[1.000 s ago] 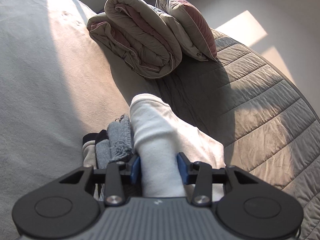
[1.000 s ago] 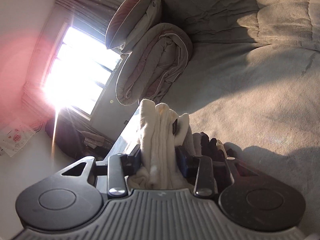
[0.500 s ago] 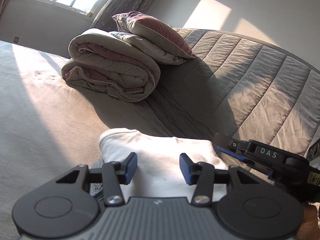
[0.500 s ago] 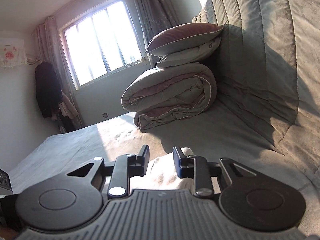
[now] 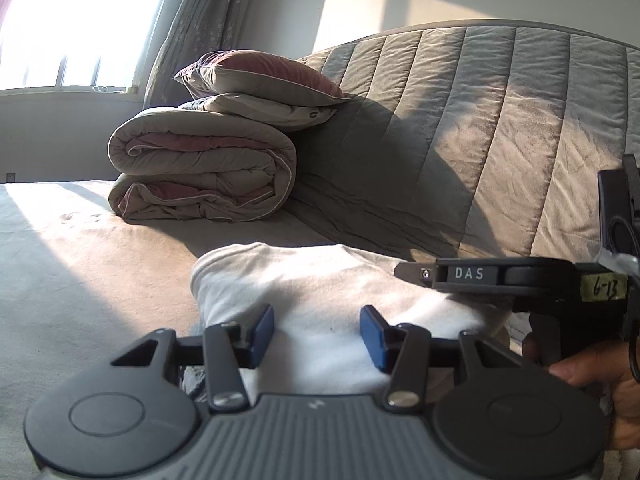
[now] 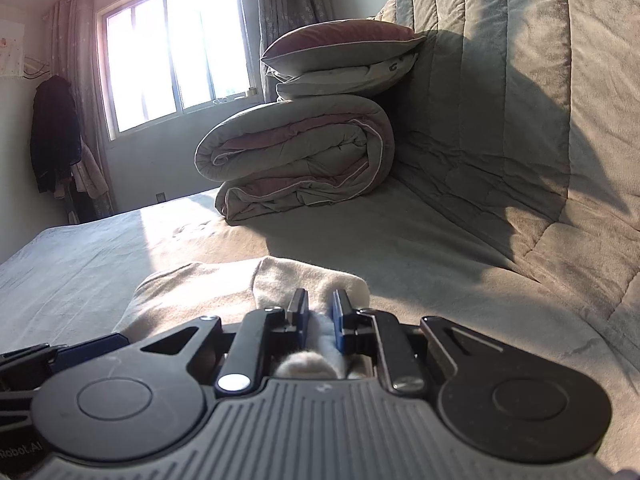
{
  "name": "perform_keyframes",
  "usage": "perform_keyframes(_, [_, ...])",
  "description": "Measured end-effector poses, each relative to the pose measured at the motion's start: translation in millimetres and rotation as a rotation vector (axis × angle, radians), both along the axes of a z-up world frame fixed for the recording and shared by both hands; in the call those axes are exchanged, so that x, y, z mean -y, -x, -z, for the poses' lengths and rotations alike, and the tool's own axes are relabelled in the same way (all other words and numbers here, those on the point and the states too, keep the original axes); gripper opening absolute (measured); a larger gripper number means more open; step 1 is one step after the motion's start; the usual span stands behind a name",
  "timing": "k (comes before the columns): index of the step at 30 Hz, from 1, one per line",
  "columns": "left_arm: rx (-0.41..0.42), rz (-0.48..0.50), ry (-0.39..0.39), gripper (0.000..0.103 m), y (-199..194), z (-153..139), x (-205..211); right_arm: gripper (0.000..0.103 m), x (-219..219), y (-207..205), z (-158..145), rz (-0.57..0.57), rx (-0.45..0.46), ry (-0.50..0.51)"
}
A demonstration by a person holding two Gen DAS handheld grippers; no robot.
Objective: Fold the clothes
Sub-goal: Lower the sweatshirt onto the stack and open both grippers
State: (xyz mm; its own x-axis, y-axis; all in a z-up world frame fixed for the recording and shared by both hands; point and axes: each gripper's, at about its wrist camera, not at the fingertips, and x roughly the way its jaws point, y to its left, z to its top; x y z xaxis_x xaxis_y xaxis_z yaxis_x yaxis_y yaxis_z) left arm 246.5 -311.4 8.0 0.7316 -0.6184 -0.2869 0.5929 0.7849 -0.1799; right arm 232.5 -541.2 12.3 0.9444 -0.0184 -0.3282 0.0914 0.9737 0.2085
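A folded white garment (image 5: 320, 280) lies flat on the bed, on top of grey clothing (image 5: 191, 385) that peeks out at its left. My left gripper (image 5: 318, 332) hovers at its near edge, its blue pads (image 5: 262, 334) wide apart and not pressing the cloth. My right gripper (image 6: 320, 312) has its jaws closing, with a narrow fold of the white garment (image 6: 200, 300) pinched between them. In the left wrist view the right gripper (image 5: 406, 271) reaches in from the right over the garment, held by a person's hand (image 5: 592, 368).
A rolled duvet (image 5: 200, 168) with two pillows (image 5: 260, 80) on it lies at the far end of the bed, against the padded headboard (image 5: 480, 120). A bright window (image 6: 172, 48) and a hanging dark coat (image 6: 52, 136) are beyond the bed's left side.
Both grippers have rolled from sideways to level, and the stack of clothes went from on edge to flat on the bed. The right jaws have narrowed onto a thin fold; the left ones widened.
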Motion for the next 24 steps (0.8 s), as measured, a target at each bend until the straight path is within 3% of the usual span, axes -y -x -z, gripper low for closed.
perform_keyframes(4, [-0.032,0.005,0.0,0.055,7,-14,-6,0.035,-4,14,-22,-0.008,0.032,-0.052])
perform_keyframes(8, [-0.064,-0.014,-0.012,0.057,19,-29,-13,0.04,-14,30,-42,0.002,0.022,-0.019])
perform_keyframes(13, [-0.189,-0.049,-0.017,0.061,37,-54,-32,0.045,-19,60,-63,0.034,0.007,-0.058])
perform_keyframes(18, [-0.249,-0.104,-0.086,0.066,67,-76,-46,0.052,-34,93,-79,0.073,-0.025,-0.082])
perform_keyframes(24, [-0.259,-0.141,-0.157,0.075,109,-96,-65,0.054,-61,130,-93,0.081,-0.068,-0.073])
